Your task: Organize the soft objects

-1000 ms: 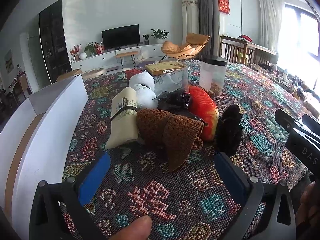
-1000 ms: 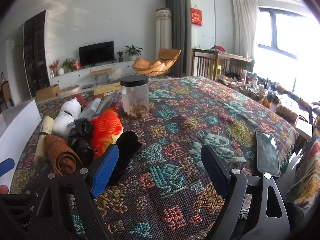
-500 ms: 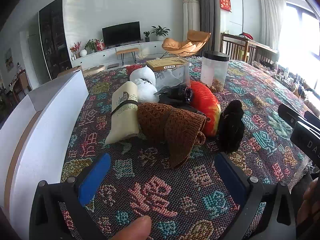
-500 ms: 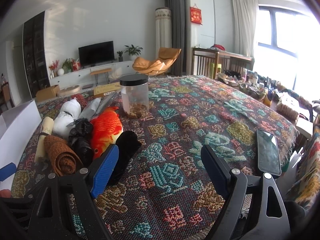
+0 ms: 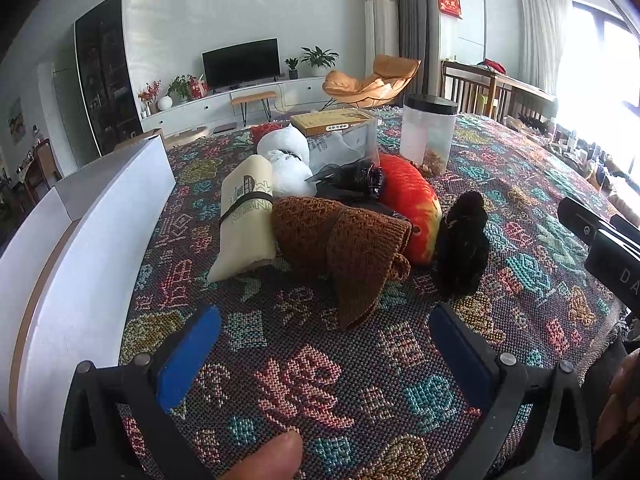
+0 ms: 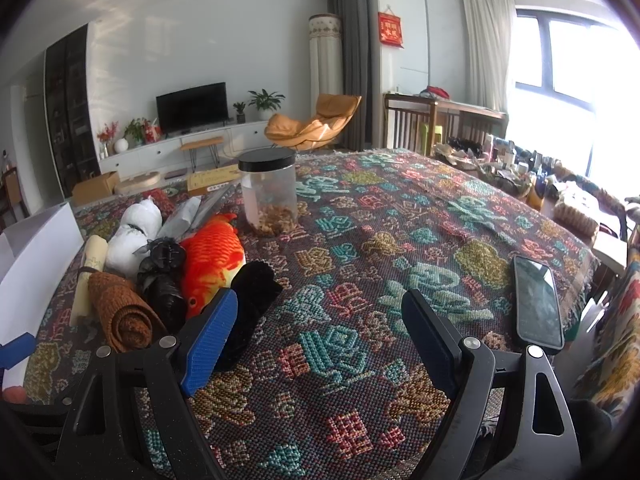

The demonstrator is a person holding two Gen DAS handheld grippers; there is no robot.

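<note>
A cluster of soft things lies on the patterned tablecloth (image 5: 320, 380): a brown knitted roll (image 5: 340, 240), a cream cloth roll (image 5: 248, 216), a white bundle (image 5: 286, 160), a black crinkled bag (image 5: 352, 180), an orange plush fish (image 5: 412, 204) and a black plush (image 5: 462, 248). My left gripper (image 5: 320, 356) is open and empty, just in front of the brown roll. My right gripper (image 6: 320, 344) is open and empty; its left finger stands in front of the black plush (image 6: 252, 300), with the fish (image 6: 212, 264) and the brown roll (image 6: 120, 312) further left.
A white box (image 5: 80, 260) stands along the table's left side. A clear jar with a black lid (image 6: 270, 196) and a flat yellow box (image 5: 332, 120) stand behind the cluster. A phone (image 6: 536, 304) lies near the right table edge.
The left gripper has edged a little nearer the pile, and its view has tilted slightly. The right gripper has hardly moved. Both stay open.
</note>
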